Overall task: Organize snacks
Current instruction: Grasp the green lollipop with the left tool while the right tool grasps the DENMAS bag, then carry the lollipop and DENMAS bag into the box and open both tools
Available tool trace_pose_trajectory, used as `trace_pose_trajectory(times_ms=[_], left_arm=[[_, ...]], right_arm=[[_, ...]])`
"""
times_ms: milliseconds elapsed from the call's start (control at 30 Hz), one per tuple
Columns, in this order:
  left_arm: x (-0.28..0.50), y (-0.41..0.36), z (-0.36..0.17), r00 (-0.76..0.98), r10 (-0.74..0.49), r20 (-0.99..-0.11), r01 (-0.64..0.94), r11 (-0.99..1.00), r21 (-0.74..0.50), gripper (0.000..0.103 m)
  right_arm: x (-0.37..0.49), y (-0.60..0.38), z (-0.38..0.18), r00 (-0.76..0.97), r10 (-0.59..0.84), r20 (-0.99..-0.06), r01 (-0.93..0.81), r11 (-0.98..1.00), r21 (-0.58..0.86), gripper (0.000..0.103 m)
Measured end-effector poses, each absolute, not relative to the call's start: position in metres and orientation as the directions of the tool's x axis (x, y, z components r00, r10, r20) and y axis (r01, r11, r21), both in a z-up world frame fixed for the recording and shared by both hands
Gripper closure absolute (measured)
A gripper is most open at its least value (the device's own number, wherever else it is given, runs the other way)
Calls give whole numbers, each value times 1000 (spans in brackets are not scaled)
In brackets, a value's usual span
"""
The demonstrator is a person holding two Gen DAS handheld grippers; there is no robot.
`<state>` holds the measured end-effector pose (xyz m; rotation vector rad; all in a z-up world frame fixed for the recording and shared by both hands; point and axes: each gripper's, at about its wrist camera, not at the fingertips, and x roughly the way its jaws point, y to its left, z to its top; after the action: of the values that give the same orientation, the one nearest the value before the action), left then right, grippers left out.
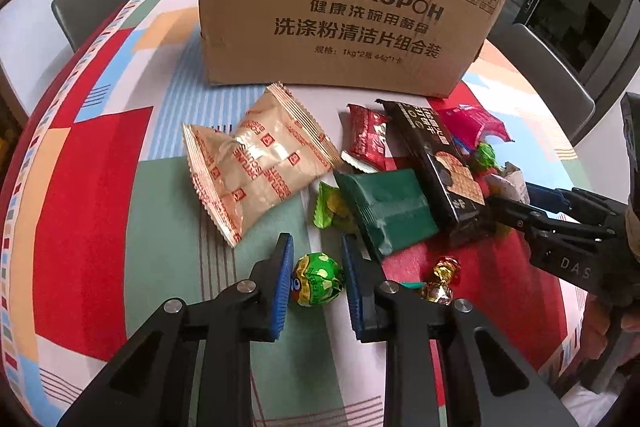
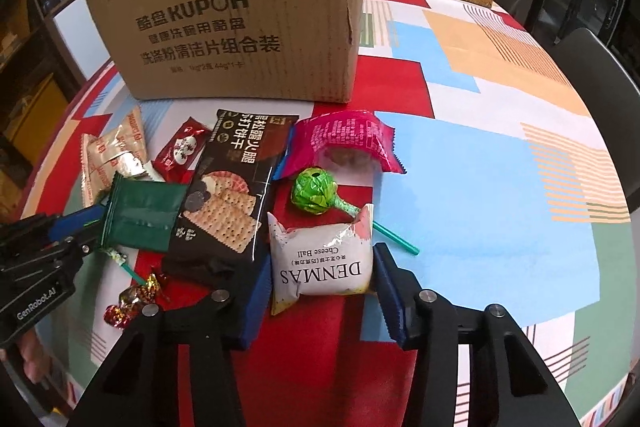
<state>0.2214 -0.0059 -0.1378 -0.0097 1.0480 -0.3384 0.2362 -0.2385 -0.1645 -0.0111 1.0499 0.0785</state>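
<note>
Green-wrapped lollipop (image 1: 318, 283) lies between spread pads of left gripper (image 1: 316, 283), near table's front edge; nothing clamped yet. Right gripper (image 2: 322, 291) straddles white cheese-ball pouch (image 2: 320, 259), jaws apart. Close squarely on centres, then lift toward cardboard box (image 1: 344, 7) behind pile.

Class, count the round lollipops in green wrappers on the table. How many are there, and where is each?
2. One green-wrapped round lollipop lies between the left tool's fingers; the other lies beside the pink snack packet. More may hide under packets.
</note>
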Motion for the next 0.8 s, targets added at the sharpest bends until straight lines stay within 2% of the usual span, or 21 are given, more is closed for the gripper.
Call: trace_pose_trajectory(times_ms=[467, 800], left_arm=[[192, -3, -89, 564, -257, -785, 269, 956, -120, 78], [189, -7, -49, 642, -271, -717, 292, 951, -99, 78]], right_arm=[[212, -229, -130, 574, 89, -814, -126, 992, 20, 55], [205, -229, -101, 622, 161, -766, -165, 984, 73, 55]])
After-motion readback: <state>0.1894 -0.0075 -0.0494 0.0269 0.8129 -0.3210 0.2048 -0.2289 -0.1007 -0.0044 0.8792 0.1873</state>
